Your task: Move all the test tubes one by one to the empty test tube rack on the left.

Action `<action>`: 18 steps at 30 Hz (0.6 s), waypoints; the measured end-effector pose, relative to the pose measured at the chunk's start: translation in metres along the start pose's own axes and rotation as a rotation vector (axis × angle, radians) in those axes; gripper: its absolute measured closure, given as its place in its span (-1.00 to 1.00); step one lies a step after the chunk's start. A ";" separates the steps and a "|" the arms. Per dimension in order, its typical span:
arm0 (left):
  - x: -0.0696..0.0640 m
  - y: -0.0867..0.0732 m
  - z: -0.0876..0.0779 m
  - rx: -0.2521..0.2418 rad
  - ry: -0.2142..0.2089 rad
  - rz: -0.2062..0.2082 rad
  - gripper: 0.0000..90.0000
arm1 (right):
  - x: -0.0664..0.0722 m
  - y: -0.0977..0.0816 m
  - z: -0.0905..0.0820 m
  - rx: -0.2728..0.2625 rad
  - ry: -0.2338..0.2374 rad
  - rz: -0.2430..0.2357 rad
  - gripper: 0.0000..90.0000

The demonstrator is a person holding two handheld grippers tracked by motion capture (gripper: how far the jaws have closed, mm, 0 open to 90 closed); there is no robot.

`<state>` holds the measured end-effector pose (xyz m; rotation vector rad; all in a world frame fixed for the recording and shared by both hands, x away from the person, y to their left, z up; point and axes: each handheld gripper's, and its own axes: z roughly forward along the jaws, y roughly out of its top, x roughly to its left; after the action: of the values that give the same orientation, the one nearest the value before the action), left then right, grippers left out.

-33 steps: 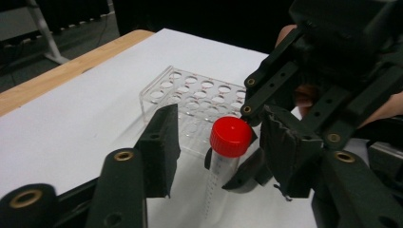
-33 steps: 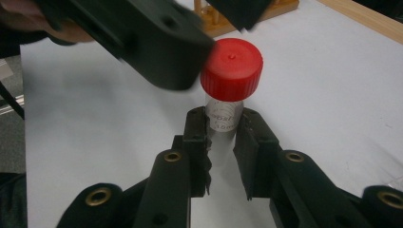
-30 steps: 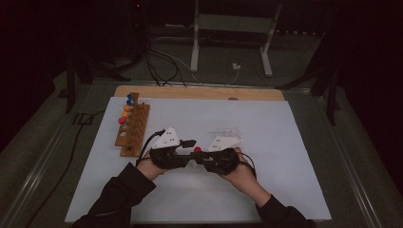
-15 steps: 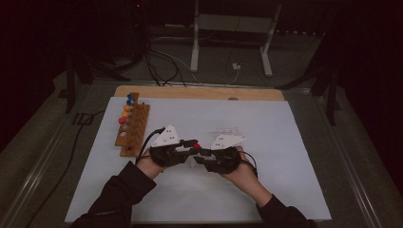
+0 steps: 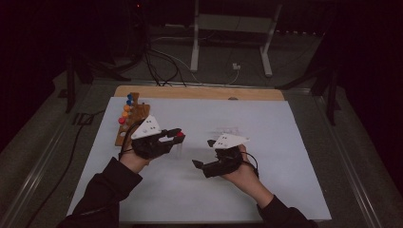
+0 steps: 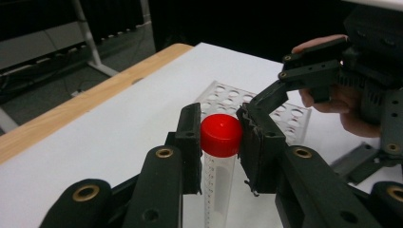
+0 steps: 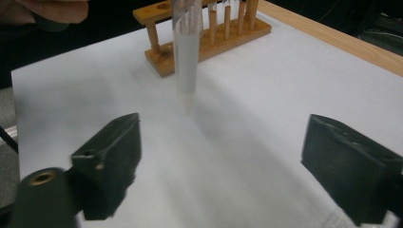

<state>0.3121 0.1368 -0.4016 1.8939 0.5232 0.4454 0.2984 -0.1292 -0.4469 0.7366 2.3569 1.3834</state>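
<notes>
A clear tube [image 6: 217, 190] with a red cap [image 6: 221, 134] hangs upright above the white mat, and my left gripper [image 6: 221, 142] is shut on it just under the cap. In the high view that left gripper [image 5: 177, 136] is left of centre, with the red cap [image 5: 179, 135] at its tip. My right gripper [image 5: 203, 153] stands to its right; its jaws have just been opening and nothing is between them. In the right gripper view the tube [image 7: 186, 52] hangs ahead of the wide-apart right gripper [image 7: 233, 161].
A wooden rack [image 5: 128, 121] with several colour-capped tubes stands at the mat's far left, seen also as the wooden rack [image 7: 209, 35]. A clear plastic rack [image 6: 252, 102] with many holes lies beyond the grippers. A wooden board [image 5: 199, 92] borders the far edge of the mat.
The two grippers met at the tube before. The right gripper's jaws have opened and let go; the left gripper has lifted the tube away to the left.
</notes>
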 end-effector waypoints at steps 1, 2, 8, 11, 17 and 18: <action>0.002 0.000 -0.002 -0.001 0.012 -0.003 0.60 | 0.000 0.000 0.000 0.000 -0.001 0.002 -0.84; 0.005 0.000 -0.005 -0.002 0.020 -0.009 0.60 | 0.000 0.000 0.000 0.000 -0.001 0.004 -0.89; 0.020 -0.001 -0.021 -0.005 0.079 -0.028 0.60 | -0.003 0.000 -0.001 -0.012 0.004 0.015 -1.00; 0.029 -0.001 -0.030 -0.005 0.114 -0.036 0.60 | -0.004 0.001 -0.002 -0.024 0.013 0.015 -1.00; 0.048 0.001 -0.052 -0.023 0.187 -0.057 0.60 | -0.004 0.002 -0.004 -0.037 0.005 0.010 -1.00; 0.051 0.002 -0.056 -0.035 0.204 -0.062 0.60 | -0.004 0.002 -0.005 -0.041 0.005 0.012 -1.00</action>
<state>0.3252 0.2074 -0.3766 1.8033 0.7025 0.6066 0.2998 -0.1340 -0.4430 0.7378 2.3243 1.4358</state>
